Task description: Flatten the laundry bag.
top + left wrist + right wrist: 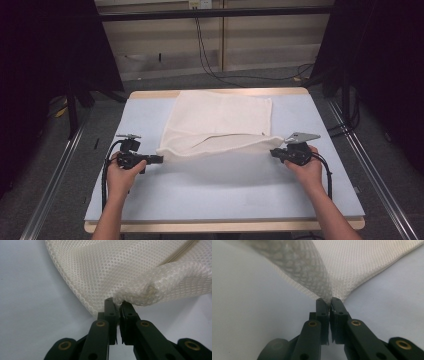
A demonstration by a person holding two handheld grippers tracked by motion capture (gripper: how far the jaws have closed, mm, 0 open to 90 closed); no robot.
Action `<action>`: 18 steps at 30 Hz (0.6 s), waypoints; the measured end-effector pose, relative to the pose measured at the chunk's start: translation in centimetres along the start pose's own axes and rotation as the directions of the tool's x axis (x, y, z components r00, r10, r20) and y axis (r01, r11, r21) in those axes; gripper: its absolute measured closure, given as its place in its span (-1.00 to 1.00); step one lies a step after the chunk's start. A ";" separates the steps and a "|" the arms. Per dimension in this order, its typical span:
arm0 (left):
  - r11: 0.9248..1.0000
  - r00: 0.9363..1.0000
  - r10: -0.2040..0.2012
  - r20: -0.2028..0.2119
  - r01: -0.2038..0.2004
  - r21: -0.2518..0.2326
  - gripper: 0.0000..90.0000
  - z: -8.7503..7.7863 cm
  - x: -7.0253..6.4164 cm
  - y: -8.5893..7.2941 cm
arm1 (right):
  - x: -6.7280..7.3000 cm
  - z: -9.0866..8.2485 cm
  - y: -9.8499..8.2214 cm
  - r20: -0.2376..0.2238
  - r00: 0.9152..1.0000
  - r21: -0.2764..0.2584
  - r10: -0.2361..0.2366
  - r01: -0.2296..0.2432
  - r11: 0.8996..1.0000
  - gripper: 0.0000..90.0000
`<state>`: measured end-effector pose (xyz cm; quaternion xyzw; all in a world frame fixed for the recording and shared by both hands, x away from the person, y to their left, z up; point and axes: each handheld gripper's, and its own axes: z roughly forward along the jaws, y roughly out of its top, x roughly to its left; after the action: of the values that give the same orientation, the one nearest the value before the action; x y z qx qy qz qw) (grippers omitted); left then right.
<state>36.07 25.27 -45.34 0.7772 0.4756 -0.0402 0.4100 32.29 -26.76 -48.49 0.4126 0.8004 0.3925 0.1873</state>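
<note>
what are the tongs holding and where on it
Both hold the cream mesh bag: left tongs pinch its near left corner, right tongs its near right corner.

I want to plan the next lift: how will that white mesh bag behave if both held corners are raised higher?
The mesh bag is probably floppy: its front edge already sags between the left gripper and the right gripper. It looks light, being thin open netting that bunches at the pinch. It should not slip easily, since both pairs of jaws are shut on the fabric.
</note>
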 end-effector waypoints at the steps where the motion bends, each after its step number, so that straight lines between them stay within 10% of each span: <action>1: 1.000 1.000 -0.002 -0.002 0.002 -0.002 0.90 0.0 0.0 0.0 | 0.0 0.0 0.0 0.000 1.000 -0.001 0.003 -0.003 1.000 0.90; 18: 1.000 1.000 -0.005 -0.016 0.005 0.001 0.90 -0.3 0.3 -0.2 | -0.4 -0.1 0.0 -0.017 1.000 -0.008 0.013 -0.013 1.000 0.90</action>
<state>35.99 25.68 -45.37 0.7766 0.4808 -0.0351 0.4056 32.46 -27.06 -48.41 0.4134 0.7978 0.4004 0.1796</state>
